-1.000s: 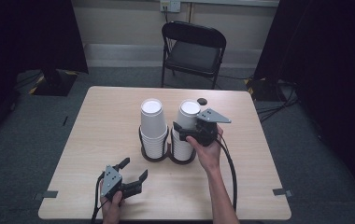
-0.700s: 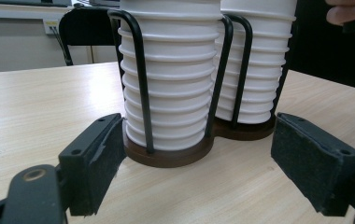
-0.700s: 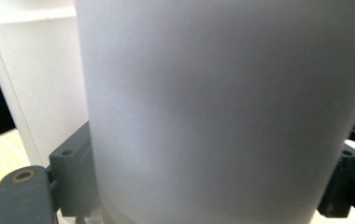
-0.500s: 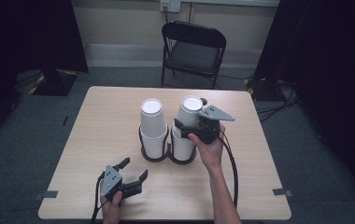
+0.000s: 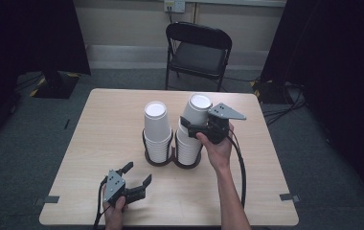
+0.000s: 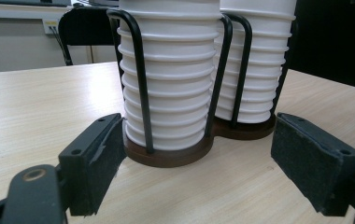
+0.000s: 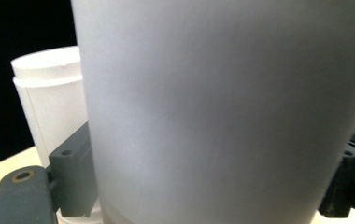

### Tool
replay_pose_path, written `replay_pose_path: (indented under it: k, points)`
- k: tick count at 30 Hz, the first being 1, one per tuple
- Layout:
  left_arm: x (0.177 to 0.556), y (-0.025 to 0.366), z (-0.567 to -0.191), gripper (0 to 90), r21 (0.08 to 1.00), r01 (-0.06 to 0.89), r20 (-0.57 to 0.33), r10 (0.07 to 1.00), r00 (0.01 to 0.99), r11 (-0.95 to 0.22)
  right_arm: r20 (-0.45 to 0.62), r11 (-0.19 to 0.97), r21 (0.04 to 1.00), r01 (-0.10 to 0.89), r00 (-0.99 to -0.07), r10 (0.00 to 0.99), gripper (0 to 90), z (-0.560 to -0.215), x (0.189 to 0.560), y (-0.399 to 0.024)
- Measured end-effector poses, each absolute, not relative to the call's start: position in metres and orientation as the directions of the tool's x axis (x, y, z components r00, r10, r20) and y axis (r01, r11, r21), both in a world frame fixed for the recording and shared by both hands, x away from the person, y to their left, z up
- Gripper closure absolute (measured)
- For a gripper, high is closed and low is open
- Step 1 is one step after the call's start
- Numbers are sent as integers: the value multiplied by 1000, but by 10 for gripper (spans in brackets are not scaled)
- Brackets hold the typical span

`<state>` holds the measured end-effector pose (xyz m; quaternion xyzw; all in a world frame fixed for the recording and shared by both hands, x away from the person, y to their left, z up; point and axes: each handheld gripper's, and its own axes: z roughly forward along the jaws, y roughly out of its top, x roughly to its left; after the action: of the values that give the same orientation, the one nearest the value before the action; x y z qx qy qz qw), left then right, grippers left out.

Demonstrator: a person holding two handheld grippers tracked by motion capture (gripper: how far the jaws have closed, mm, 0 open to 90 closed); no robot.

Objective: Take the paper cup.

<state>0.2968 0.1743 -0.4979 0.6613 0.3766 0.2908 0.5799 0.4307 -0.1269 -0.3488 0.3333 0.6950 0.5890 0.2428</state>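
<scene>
Cups everywhere on this worktop (image 5: pixel 98 143): two stacks of white paper cups stand side by side in a dark wire holder (image 5: pixel 160 158). Right tongs (image 5: pixel 193 125) are clamped around the top cup (image 5: pixel 198 109) of the right stack (image 5: pixel 188 148), one jaw on each side of its wall, and that cup sits tilted, lifted a little above the cups below it. Just beyond it, on the far side from the right tongs, stands the left stack (image 5: pixel 156 133), upright. Left tongs (image 5: pixel 136 178) rest low near the worktop's front edge, jaws spread wide with nothing between them, pointing at the holder's base, which sits straight ahead of them and close. Behind the worktop stands a black folding chair (image 5: pixel 198 52).
</scene>
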Motion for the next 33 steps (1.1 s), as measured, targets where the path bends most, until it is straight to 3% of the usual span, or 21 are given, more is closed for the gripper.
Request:
replay_pose_path:
  k: [33]
  points:
    - [297, 174, -498, 172, 986, 164, -57, 837, 545, -39, 73, 8, 993, 116, -676, 733, 147, -317, 422, -136]
